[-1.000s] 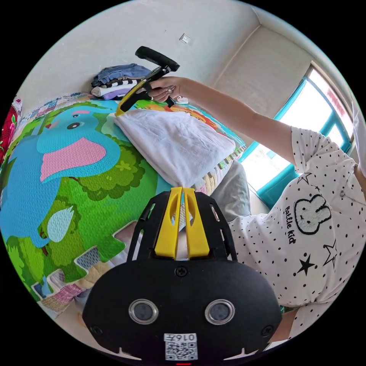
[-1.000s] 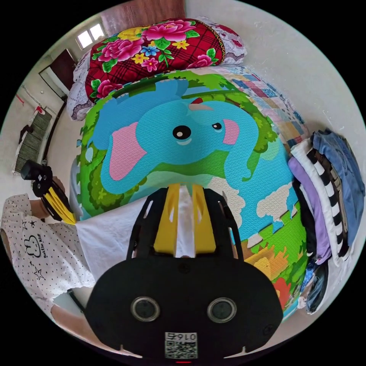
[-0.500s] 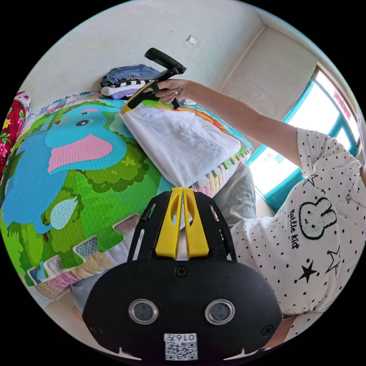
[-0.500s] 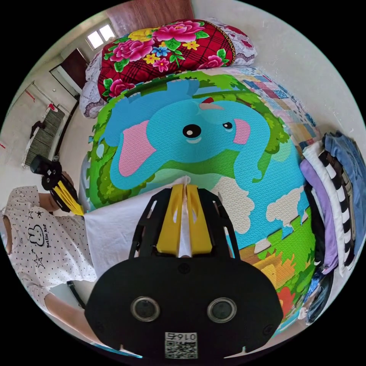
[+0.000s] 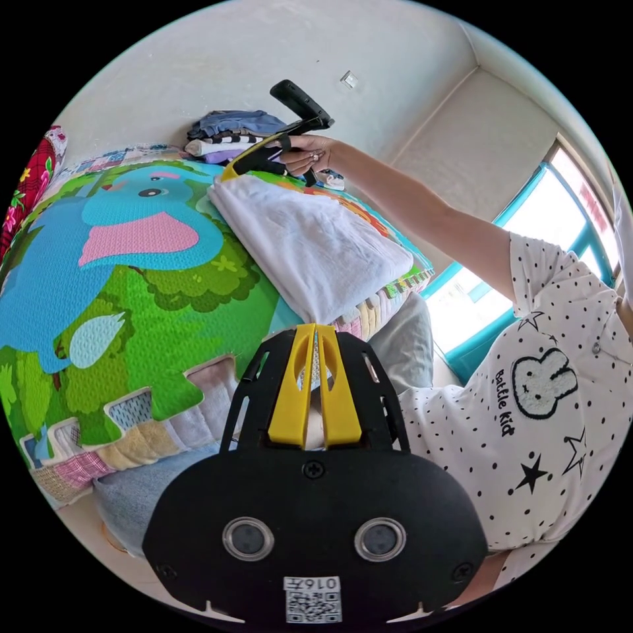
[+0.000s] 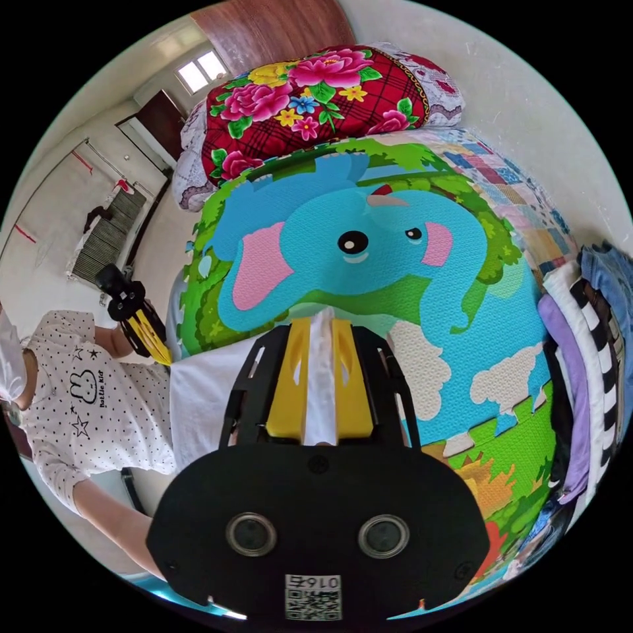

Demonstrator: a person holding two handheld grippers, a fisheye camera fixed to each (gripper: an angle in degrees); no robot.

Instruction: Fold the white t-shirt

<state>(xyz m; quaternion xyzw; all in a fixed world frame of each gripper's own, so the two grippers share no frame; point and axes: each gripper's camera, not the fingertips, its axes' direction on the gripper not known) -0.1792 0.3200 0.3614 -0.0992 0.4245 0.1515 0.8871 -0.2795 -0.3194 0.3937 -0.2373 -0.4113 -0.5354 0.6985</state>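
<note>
The white t-shirt (image 5: 310,244) lies folded into a rectangle on a play mat (image 5: 132,297) with an elephant picture. My left gripper (image 5: 315,330) is shut on its near corner at the bed's edge. At the far corner, my right gripper (image 5: 231,173) is held by a hand (image 5: 310,153). In the right gripper view, my right gripper (image 6: 321,323) is shut on a strip of the white t-shirt (image 6: 198,402), which runs left to my left gripper (image 6: 161,356) at its other corner.
A pile of folded clothes (image 5: 224,132) stands by the wall past the shirt, at the right rim (image 6: 587,369) of the right gripper view. A red floral quilt (image 6: 310,92) lies at the mat's far end. The person's dotted shirt (image 5: 527,409) is close by.
Both views have swung, so the clothes pile sits nearer the right rim of the right gripper view. Both grippers keep their hold on the shirt's corners, and it stays flat.
</note>
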